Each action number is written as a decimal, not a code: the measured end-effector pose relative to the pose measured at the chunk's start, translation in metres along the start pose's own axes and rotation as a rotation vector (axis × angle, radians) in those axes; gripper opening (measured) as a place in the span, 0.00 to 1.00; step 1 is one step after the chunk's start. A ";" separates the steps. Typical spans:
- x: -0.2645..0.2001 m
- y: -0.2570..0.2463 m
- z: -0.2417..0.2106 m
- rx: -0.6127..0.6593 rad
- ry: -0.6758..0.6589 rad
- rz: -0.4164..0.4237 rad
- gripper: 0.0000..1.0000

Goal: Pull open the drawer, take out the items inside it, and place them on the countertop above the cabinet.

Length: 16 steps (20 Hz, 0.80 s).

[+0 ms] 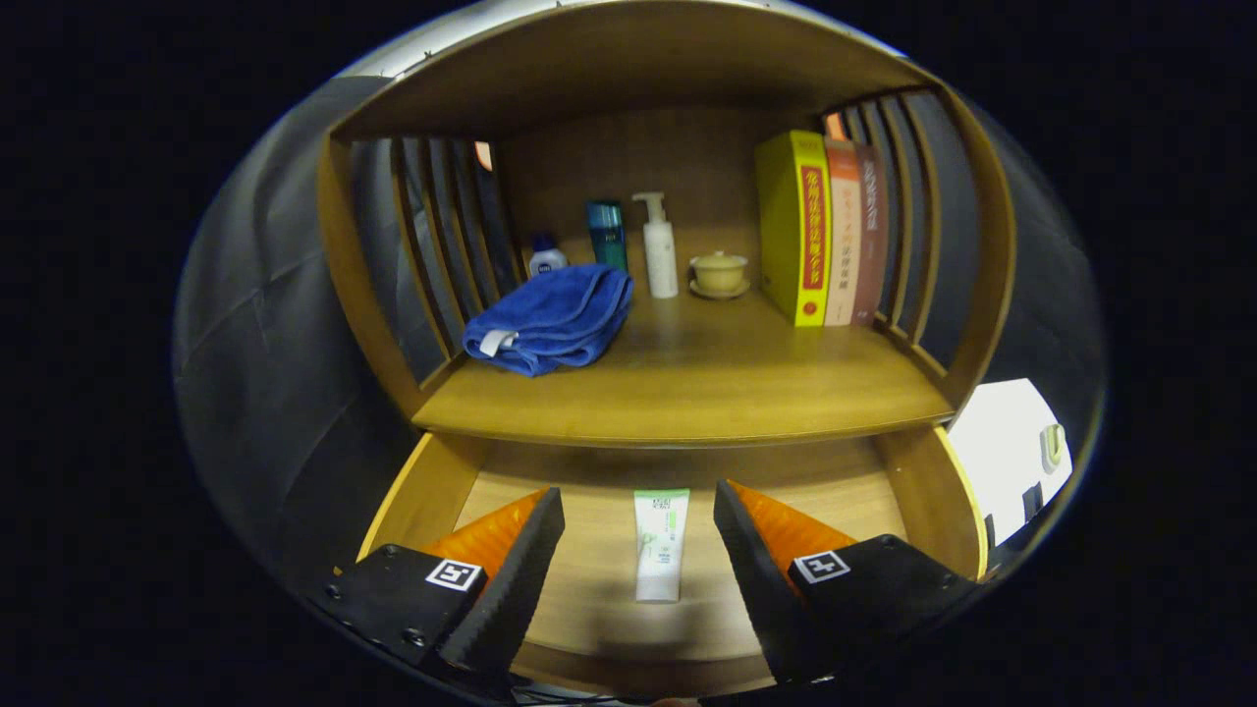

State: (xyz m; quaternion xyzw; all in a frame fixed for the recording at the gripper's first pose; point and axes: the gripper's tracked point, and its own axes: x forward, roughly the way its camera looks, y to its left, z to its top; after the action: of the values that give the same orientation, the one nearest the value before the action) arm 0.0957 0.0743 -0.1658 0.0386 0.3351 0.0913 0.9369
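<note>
The drawer (pixel 913 491) is pulled open. A white tube (pixel 659 545) lies flat inside it, between the spread jaws of the gripper (pixel 638 511), touching neither.

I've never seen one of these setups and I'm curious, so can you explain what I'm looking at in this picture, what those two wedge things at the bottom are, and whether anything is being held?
The camera rides on a handheld gripper and looks forward along its two fingers, the wedges you noticed. They stand apart and hold nothing. Between them, a little ahead, a white tube lies flat in the open drawer of a wooden cabinet. On the countertop above sit a folded blue towel, a small white bottle with a blue cap, a teal bottle, a white pump bottle, a lidded cup on a saucer and three upright books.
</note>
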 end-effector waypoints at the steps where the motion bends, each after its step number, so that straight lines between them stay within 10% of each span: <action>1: 0.013 0.000 -0.003 0.001 0.043 0.006 1.00; 16: 0.097 -0.029 -0.068 0.013 0.454 -0.089 0.99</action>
State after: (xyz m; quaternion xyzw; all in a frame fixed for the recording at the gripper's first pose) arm 0.1307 0.0662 -0.2821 0.0084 0.5393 0.0540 0.8403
